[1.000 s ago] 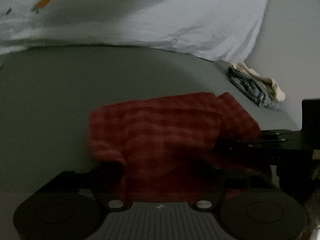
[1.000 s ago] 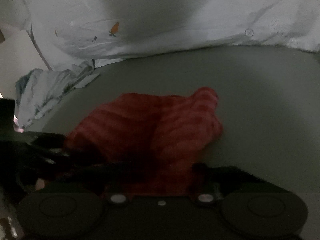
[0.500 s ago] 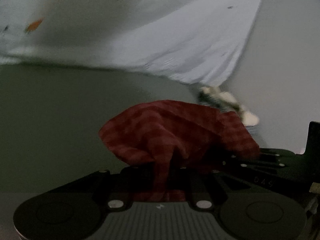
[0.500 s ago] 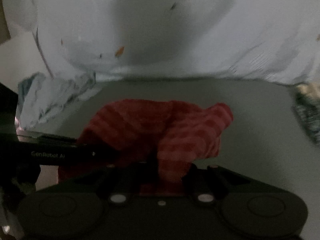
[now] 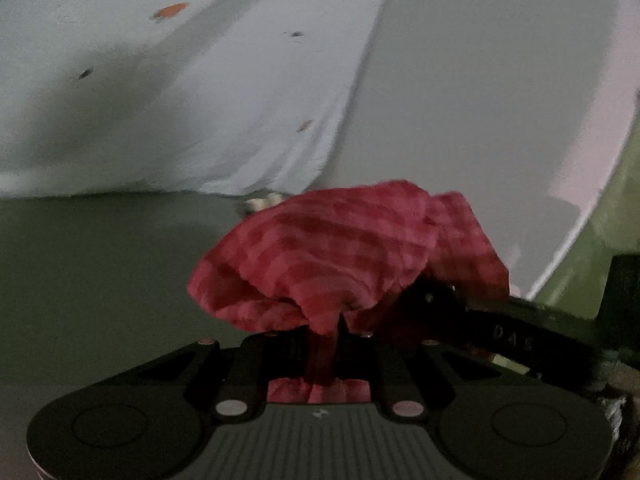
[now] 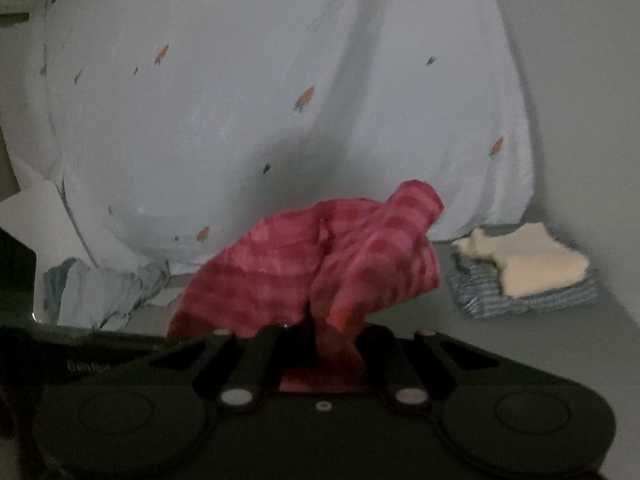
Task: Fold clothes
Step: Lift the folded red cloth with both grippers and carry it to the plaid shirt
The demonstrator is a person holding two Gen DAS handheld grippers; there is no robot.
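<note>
Red-checked cloth (image 5: 340, 248), pale-blue sheet (image 6: 248, 120) with orange motifs, cream garment (image 6: 532, 264) on blue-striped one (image 6: 532, 300).

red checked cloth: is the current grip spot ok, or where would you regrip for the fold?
The red checked cloth is bunched, pinched mid-fabric by the left gripper and the right gripper. Probably better: lay it flat, take two adjacent corners from the near edge.
</note>
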